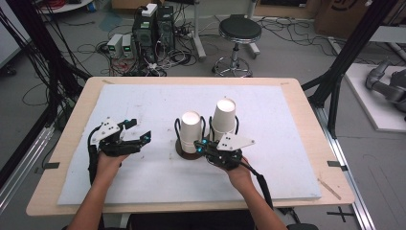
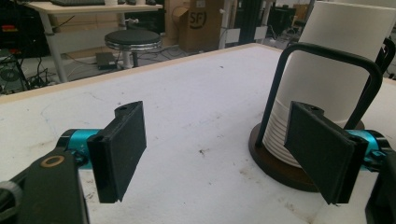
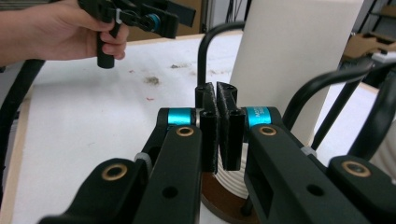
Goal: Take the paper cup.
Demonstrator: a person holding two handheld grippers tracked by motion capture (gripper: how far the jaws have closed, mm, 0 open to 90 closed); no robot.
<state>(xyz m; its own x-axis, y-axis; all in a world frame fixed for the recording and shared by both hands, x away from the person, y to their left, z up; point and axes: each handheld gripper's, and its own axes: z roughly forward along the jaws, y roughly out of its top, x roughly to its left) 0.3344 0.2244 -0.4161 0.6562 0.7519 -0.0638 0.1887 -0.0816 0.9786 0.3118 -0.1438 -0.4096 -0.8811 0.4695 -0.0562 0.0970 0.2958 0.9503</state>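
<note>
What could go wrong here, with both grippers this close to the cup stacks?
1. The right gripper has its fingers shut low against a wire holder. A forward push could shove or tip the holder rather than take a cup.
2. The taller cup stack rises well above its holder, so a bump could topple it.
3. The left gripper is open beside the other holder's wire loop. Closing there may catch wire, not a cup.

The right tool (image 3: pixel 219 126) hides the lower part of the cup stack (image 3: pixel 289 60).
</note>
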